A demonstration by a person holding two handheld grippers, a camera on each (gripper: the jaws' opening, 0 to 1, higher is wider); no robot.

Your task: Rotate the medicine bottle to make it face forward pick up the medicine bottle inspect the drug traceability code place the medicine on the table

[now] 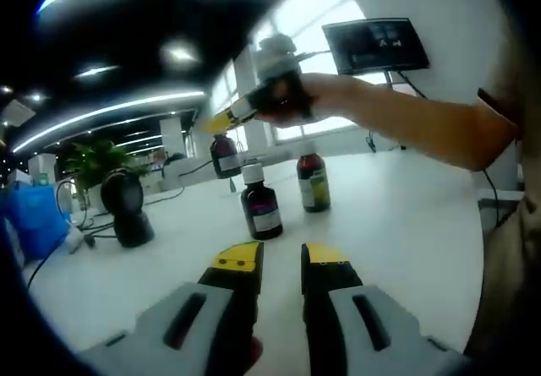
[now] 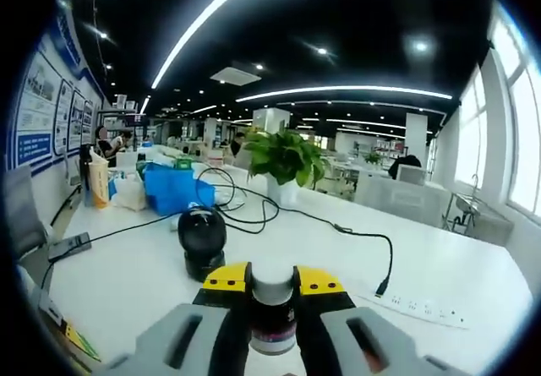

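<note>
Left gripper view: the left gripper [image 1: 281, 259] hangs low over the white table [image 1: 397, 224] with its yellow-tipped jaws a little apart and nothing between them. Ahead stand three dark bottles: the nearest bottle [image 1: 260, 202] has a white cap, a second bottle [image 1: 313, 181] stands just beside it to the right, and a third bottle [image 1: 225, 155] sits behind them. Above them the right gripper [image 1: 221, 121] is raised in the person's hand [image 1: 292, 97]; what it pinches looks like a bottle seen end-on, though glare from the window leaves that unsure. A black round device [image 1: 126, 207] stands well apart to the left, toward that edge of the table. The risk here, I judge, is a low sweep of either gripper knocking the closely set bottles over. Open room lies on the right half of the table, toward the person.

Right gripper view: the right gripper [image 2: 272, 285] has its jaws pressed on the medicine bottle [image 2: 273, 315], held just under its pale cap, label downward. The hold is narrow, so a quick roll to read the code could let the bottle slip or twist. Below, cables [image 2: 338, 224] and a power strip [image 2: 423, 311] cross the table, and the black device [image 2: 201, 241] and a potted plant [image 2: 286, 163] crowd the middle; setting down there invites a snag or a tilt.
</note>
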